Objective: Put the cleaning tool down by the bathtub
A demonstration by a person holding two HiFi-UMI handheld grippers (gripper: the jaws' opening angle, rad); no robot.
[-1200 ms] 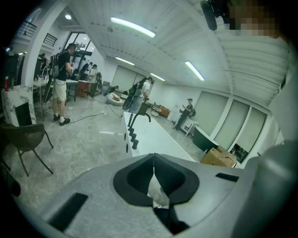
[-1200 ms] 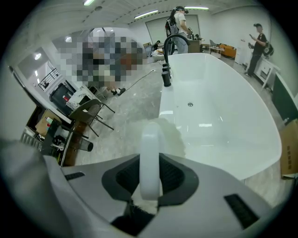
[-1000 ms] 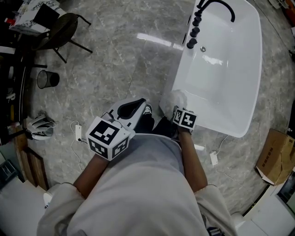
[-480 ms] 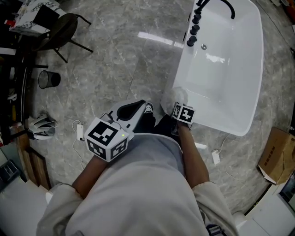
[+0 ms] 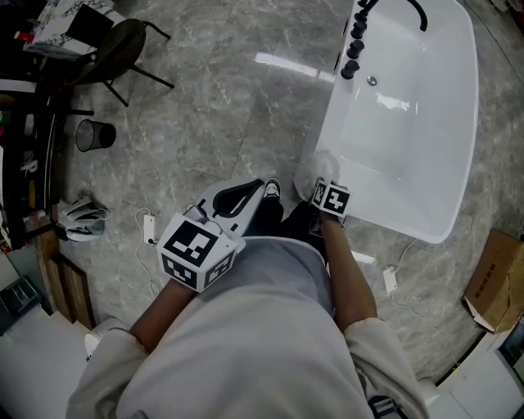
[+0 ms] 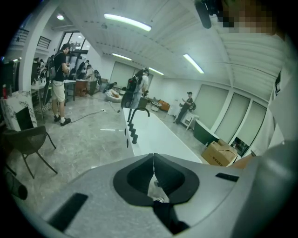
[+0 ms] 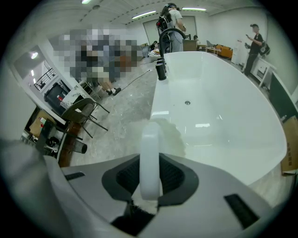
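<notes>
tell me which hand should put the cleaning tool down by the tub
Right. The right tool grips the white-handled fluffy scrubber next to the white oval bathtub; the left tool is shut, empty and farther away.

I count two tongs, my left tongs (image 6: pixel 153 157) and my right tongs (image 7: pixel 150 163). There is one cleaning tool (image 7: pixel 150 137) and one bathtub (image 5: pixel 409 123) with one black faucet (image 5: pixel 422 20). On the floor (image 5: pixel 213 106) I count one dark chair (image 5: pixel 115 49), one wire bin (image 5: pixel 96 134) and one cardboard box (image 5: pixel 494 278).
</notes>
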